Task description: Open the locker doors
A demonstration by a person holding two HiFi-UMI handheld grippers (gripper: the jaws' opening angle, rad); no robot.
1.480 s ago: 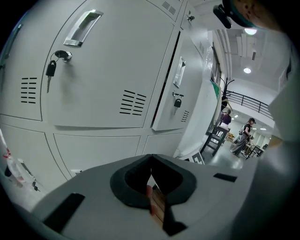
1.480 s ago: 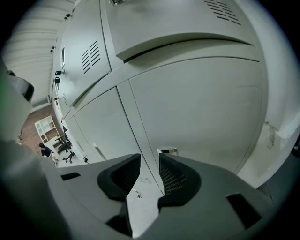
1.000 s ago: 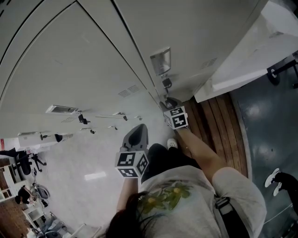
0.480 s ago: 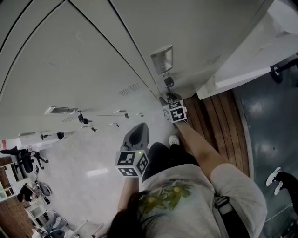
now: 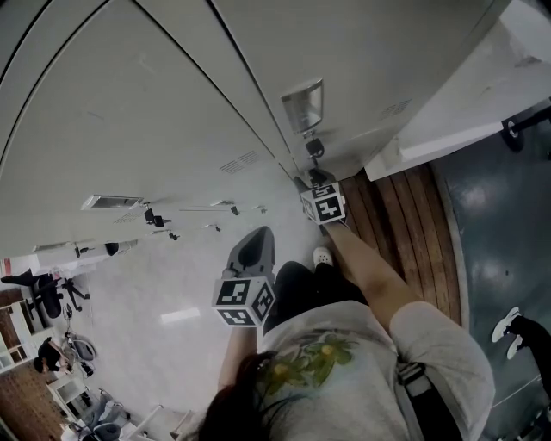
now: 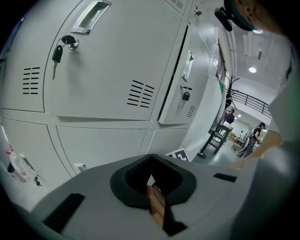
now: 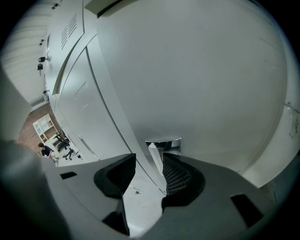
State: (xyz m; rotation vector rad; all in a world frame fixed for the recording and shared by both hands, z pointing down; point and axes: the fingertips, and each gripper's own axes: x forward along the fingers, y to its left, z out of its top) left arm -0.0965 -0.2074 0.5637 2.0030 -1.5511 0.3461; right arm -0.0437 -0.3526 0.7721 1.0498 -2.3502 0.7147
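White locker doors fill the head view. A chrome recessed handle with a key under it sits on the door by the seam. My right gripper is just below that key. In the right gripper view its jaws are open after just widening. The door seam runs through the gap, the pads press nothing, and the chrome handle is just ahead. My left gripper hangs lower, away from the doors, shut and empty. It faces a door with a handle and key.
A neighbouring locker door stands slightly ajar with a key hanging on it. A white panel juts out at the upper right. Wooden planks and dark floor lie below. People and stands are far down the room.
The right gripper's marker cube has shifted a little closer to the key and turned slightly. The left gripper has stayed where it was.
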